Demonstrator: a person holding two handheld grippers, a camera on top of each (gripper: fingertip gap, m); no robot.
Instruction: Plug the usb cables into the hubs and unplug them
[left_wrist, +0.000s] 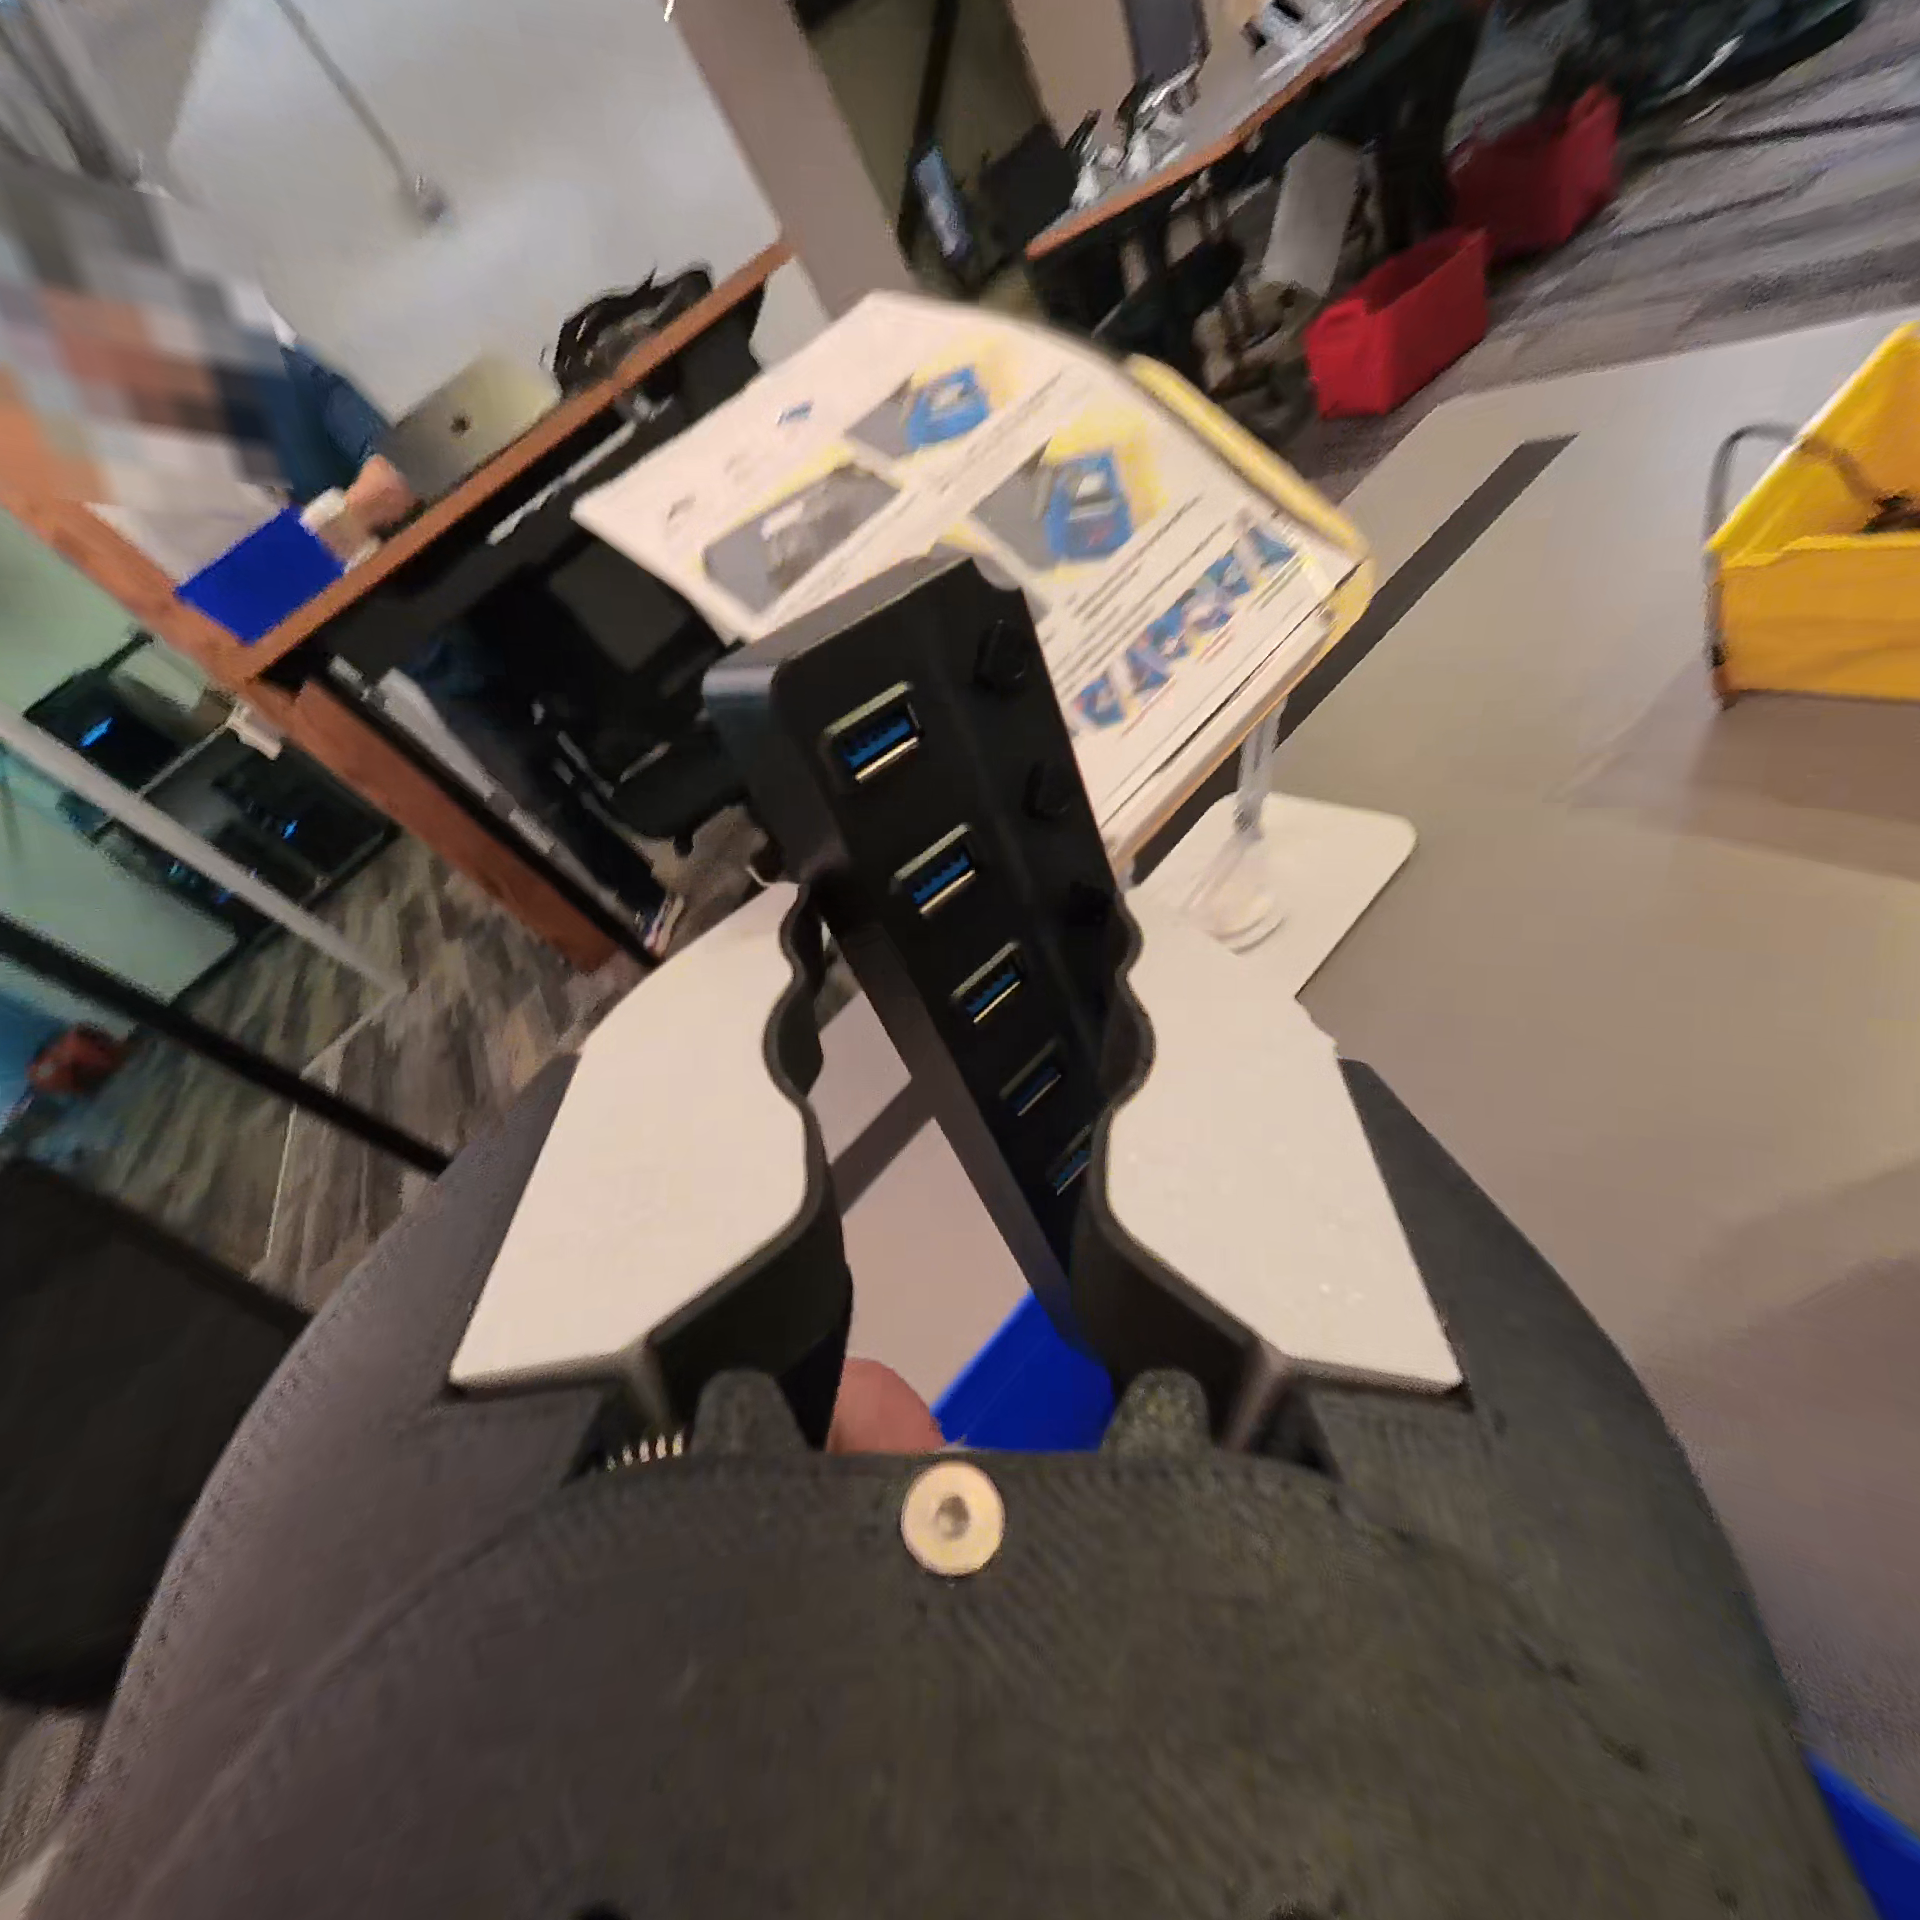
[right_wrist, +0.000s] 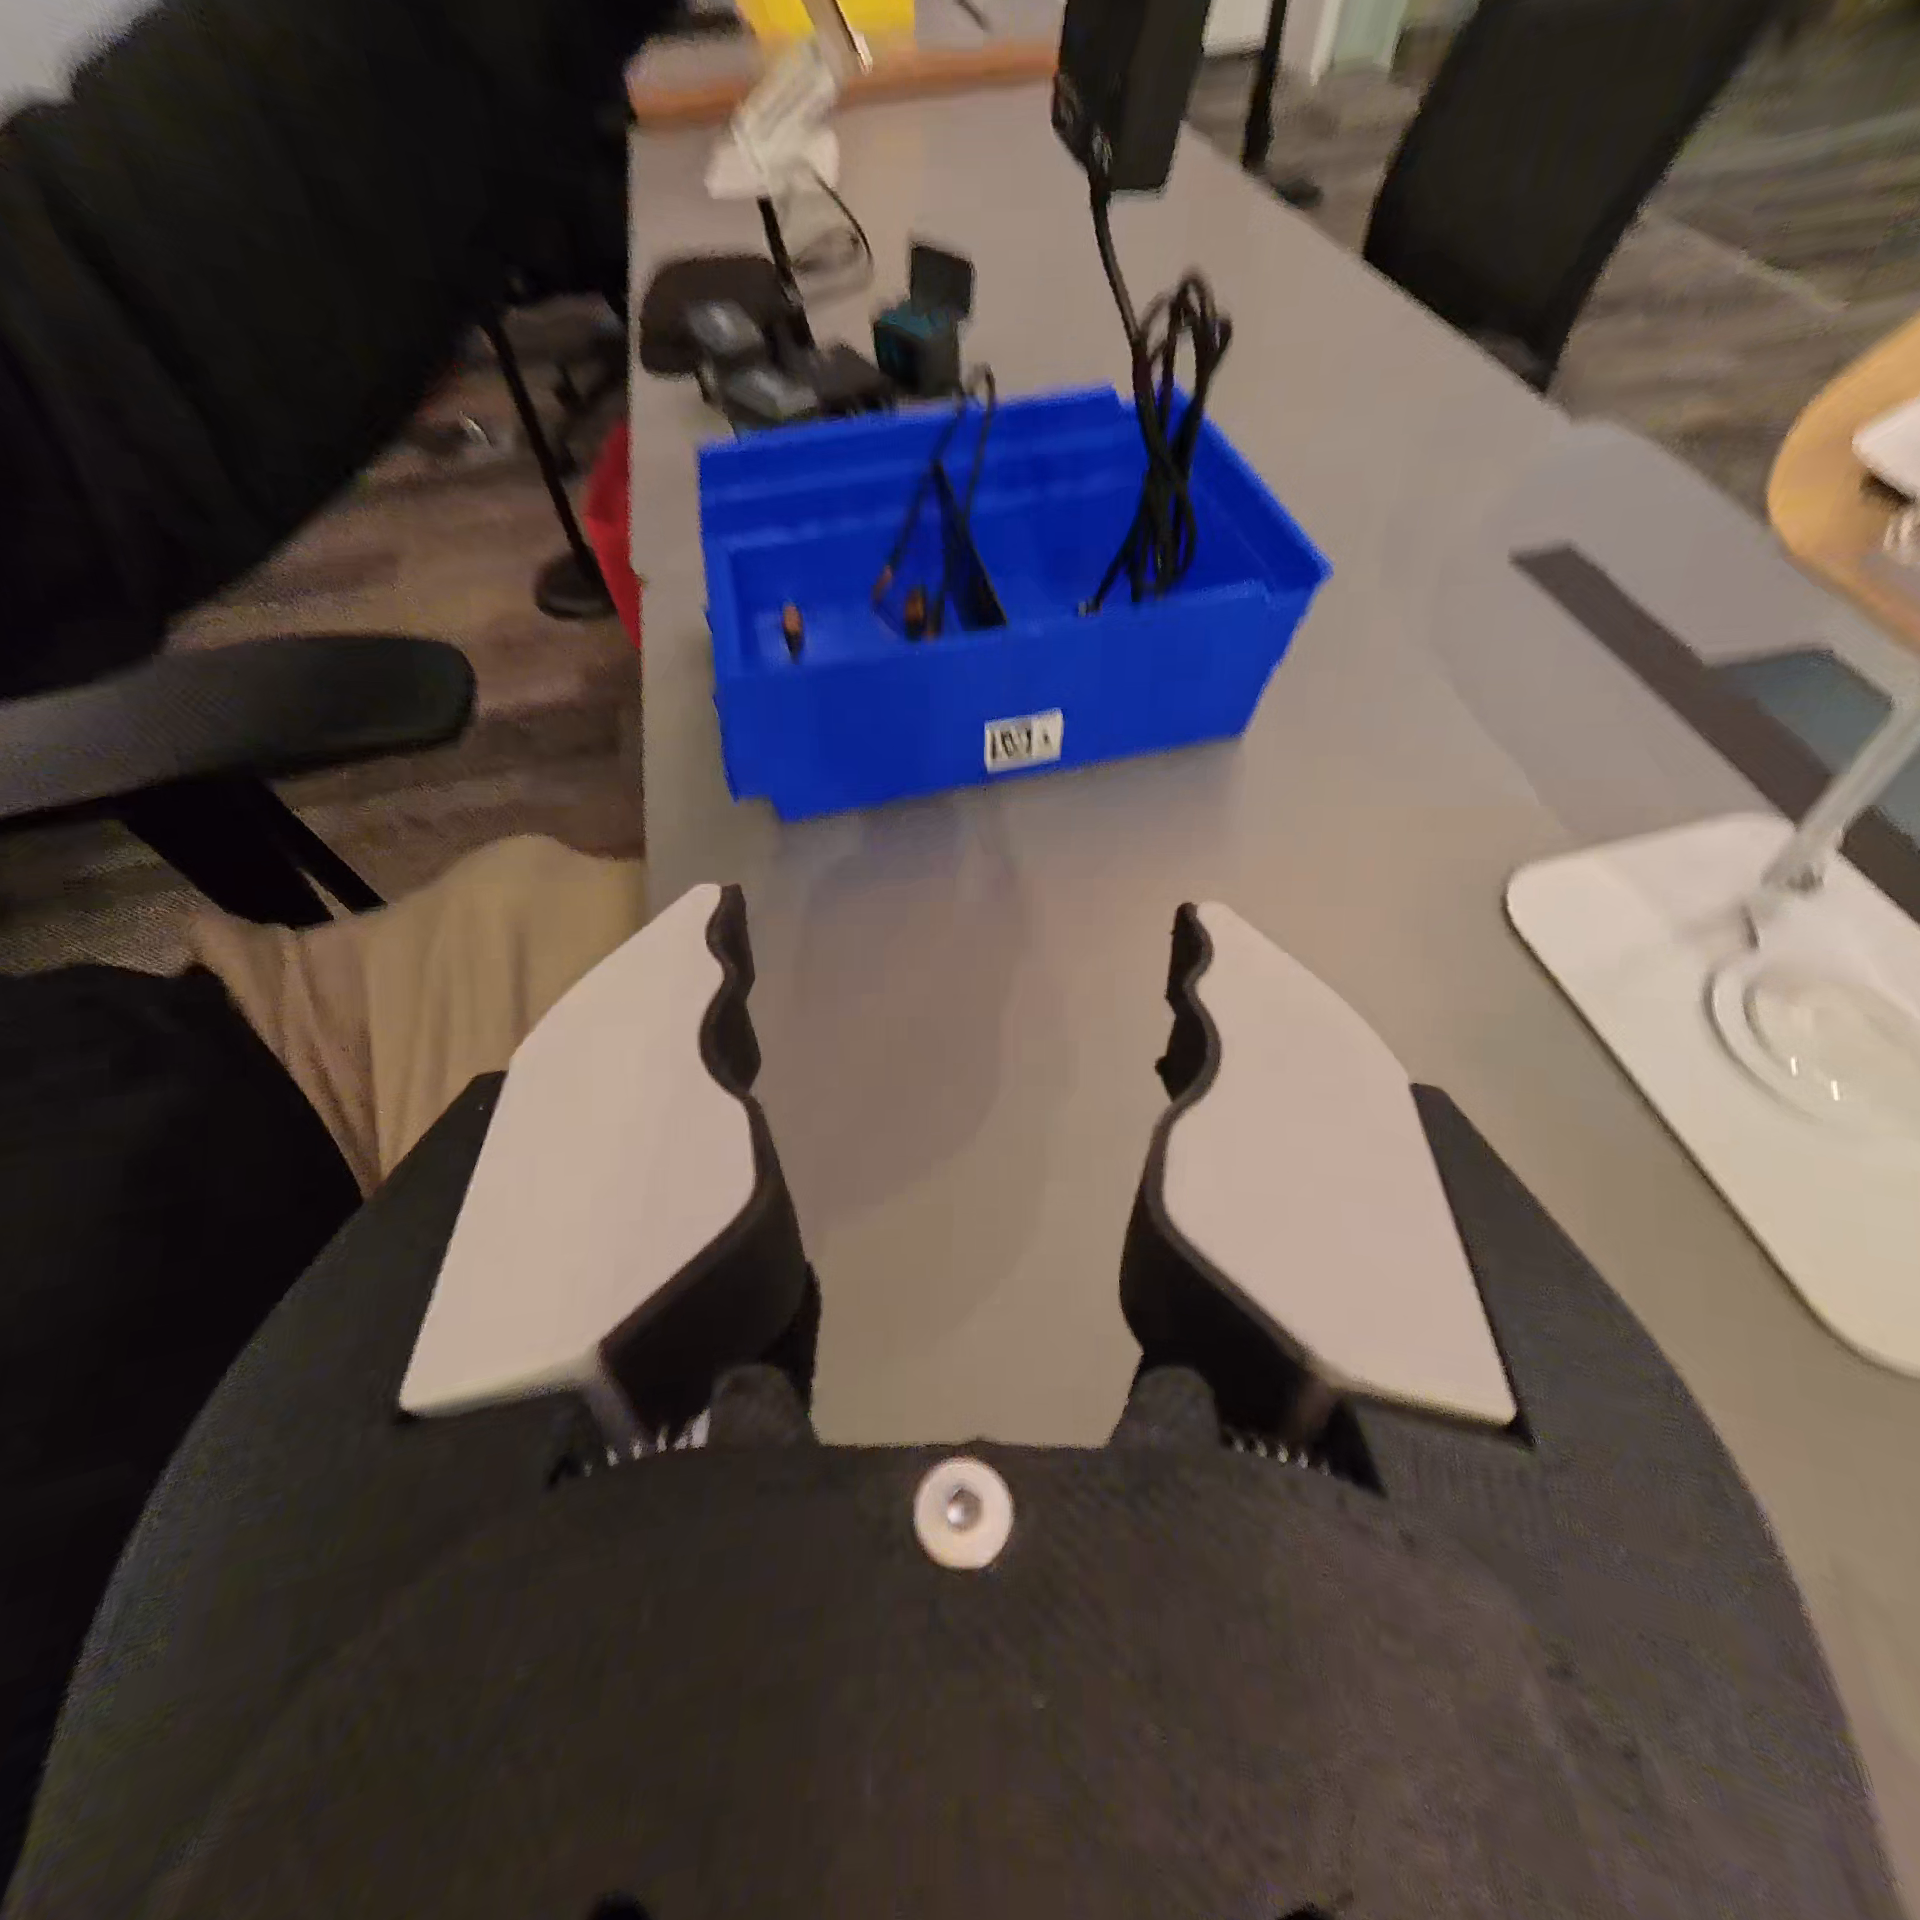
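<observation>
Our left gripper (left_wrist: 961, 956) pinches the rigid, light black plastic multi-port USB hub (left_wrist: 940, 831) aloft; our right gripper (right_wrist: 961, 935) gapes empty toward floppy black cables (right_wrist: 1164, 457) in the blue plastic bin (right_wrist: 997, 717), best grasped by their stiff plugs.

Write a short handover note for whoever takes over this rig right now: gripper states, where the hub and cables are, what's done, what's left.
Left gripper: shut on the black USB hub, held up off the table, blue ports facing the camera, all visible ports empty.
Right gripper: open, empty, above the grey table, pointing at the blue bin.
USB cables: standing bundled in that bin.
Done: hub picked up.
Left: fetch a cable, plug it in, unplug it, likely repeat.
</observation>
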